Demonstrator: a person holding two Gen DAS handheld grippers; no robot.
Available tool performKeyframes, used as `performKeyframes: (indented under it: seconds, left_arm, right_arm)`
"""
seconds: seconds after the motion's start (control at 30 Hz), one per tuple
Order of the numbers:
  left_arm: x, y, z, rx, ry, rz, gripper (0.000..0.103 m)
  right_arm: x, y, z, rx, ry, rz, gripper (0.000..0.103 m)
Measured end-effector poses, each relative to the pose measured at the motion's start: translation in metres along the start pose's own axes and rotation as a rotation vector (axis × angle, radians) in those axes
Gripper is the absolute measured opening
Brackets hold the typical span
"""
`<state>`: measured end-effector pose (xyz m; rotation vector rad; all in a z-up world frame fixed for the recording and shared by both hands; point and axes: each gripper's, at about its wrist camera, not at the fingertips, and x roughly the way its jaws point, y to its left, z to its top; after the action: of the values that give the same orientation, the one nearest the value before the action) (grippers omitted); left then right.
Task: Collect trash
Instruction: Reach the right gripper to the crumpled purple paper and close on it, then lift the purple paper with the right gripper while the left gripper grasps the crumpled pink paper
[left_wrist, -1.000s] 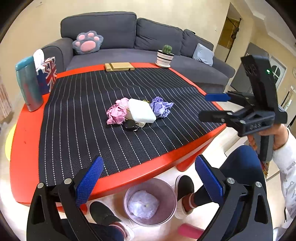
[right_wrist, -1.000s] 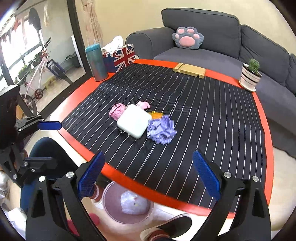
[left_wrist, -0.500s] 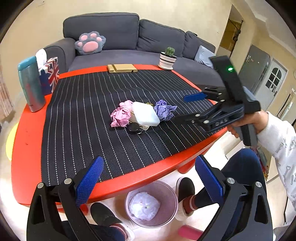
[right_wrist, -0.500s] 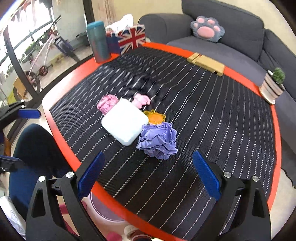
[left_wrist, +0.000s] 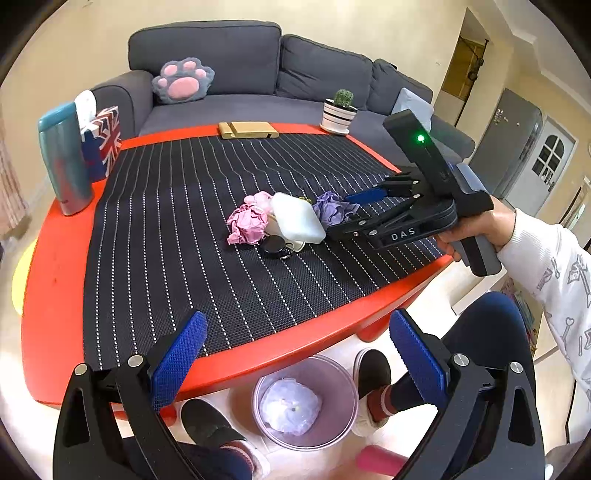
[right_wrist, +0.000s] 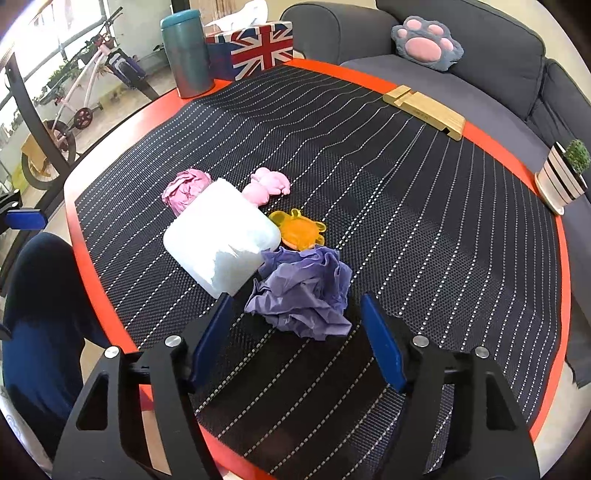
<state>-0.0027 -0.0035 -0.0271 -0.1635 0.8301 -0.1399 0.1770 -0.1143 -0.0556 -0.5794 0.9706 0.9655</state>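
I am closing the right gripper (right_wrist: 295, 332), fingers half-spread, around the light, soft crumpled purple paper ball (right_wrist: 301, 291) between them, aiming mid-wad.

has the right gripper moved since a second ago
Yes. In the left wrist view the right gripper has come from beyond the table's red edge in over the mat to the purple paper ball, its jaws closing around it, not yet gripping.
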Motion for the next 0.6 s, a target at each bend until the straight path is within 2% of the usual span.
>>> performKeyframes:
  seconds: [0.07,0.27,0.6]
  left_arm:
    - [0.000,0.000,-0.001,0.002,0.002,0.001,0.095]
    - [0.001,0.001,0.000,0.004,0.000,0.001,0.095]
    - [0.004,0.002,0.014,0.020,-0.017,0.008,0.095]
  right_arm:
    - [0.005,0.001,0.000,-0.005,0.016,-0.005,0.055]
    - [0.001,0.000,-0.001,0.003,-0.002,-0.012,0.042]
    - [-0.017,-0.003,-0.009,0.040,-0.054,-0.036,0.035]
